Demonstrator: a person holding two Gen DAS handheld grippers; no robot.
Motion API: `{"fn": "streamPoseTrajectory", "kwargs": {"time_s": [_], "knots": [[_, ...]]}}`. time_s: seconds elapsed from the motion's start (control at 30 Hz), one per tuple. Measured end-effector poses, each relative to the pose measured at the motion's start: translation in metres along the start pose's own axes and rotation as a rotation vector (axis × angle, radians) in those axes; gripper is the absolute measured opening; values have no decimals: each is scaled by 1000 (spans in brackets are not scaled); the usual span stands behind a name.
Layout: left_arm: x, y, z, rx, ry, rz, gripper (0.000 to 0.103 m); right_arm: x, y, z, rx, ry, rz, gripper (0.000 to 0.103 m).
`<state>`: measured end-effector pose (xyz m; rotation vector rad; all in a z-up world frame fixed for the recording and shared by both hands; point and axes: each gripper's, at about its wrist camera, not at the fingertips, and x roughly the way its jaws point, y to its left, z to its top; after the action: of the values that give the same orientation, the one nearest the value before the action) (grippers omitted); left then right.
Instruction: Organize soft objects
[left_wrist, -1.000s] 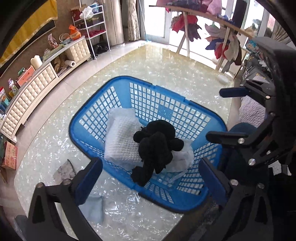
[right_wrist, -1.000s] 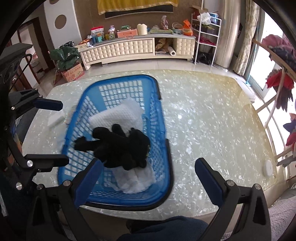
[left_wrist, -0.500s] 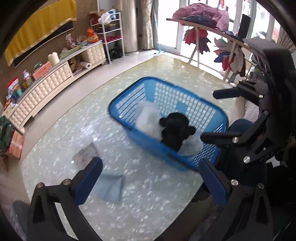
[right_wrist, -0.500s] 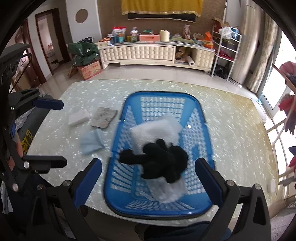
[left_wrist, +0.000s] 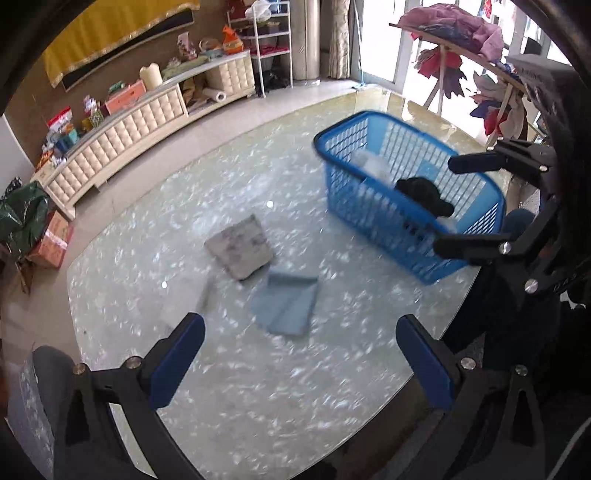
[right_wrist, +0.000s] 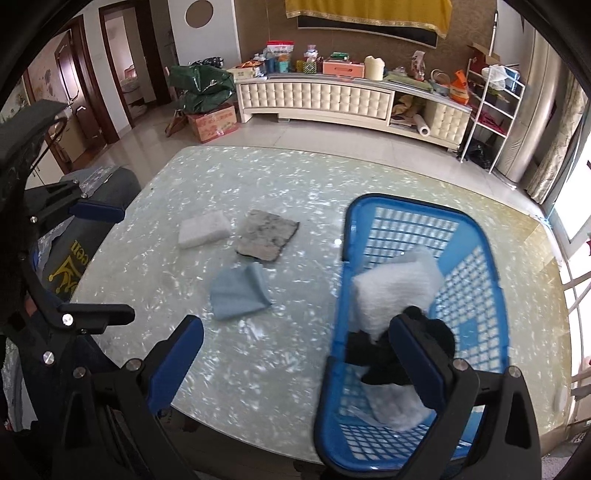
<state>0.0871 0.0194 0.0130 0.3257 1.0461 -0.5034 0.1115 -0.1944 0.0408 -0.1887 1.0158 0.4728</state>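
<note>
A blue basket (right_wrist: 476, 236) (left_wrist: 369, 122) stands on the table's right side. It holds a white towel (right_wrist: 395, 288) (left_wrist: 371, 164), a black cloth (right_wrist: 369, 354) (left_wrist: 421, 192) and another white cloth (right_wrist: 395, 406). On the table lie a light blue cloth (right_wrist: 238, 291) (left_wrist: 288, 304), a grey mottled cloth (right_wrist: 266, 236) (left_wrist: 240, 247) and a white folded cloth (right_wrist: 203, 229). My left gripper (left_wrist: 301, 365) is open and empty above the near table, short of the blue cloth. My right gripper (right_wrist: 295, 363) is open and empty, its right finger over the basket.
The glass table (right_wrist: 258, 177) has a rounded edge. A cream cabinet (right_wrist: 317, 99) with clutter stands against the far wall. A clothes rack (left_wrist: 465, 48) stands behind the basket. A grey chair back (right_wrist: 99, 184) is at the table's left.
Both grippers have swung left, away from the basket and toward the loose cloths on the table. Both stay open and empty. The basket's contents have not moved.
</note>
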Motion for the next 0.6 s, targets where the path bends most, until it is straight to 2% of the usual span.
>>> {"fn": "streamPoseTrajectory", "kwargs": {"time_s": [0.1, 0.23, 0.6], "knots": [[7, 19, -9, -9, 19, 28, 103, 8, 8, 2, -7, 14, 11, 101], [15, 48, -17, -62, 34, -13, 103, 27, 24, 11, -40, 38, 32, 101], [43, 111, -25, -94, 77, -3, 103, 83, 49, 22, -46, 121, 53, 101]]}}
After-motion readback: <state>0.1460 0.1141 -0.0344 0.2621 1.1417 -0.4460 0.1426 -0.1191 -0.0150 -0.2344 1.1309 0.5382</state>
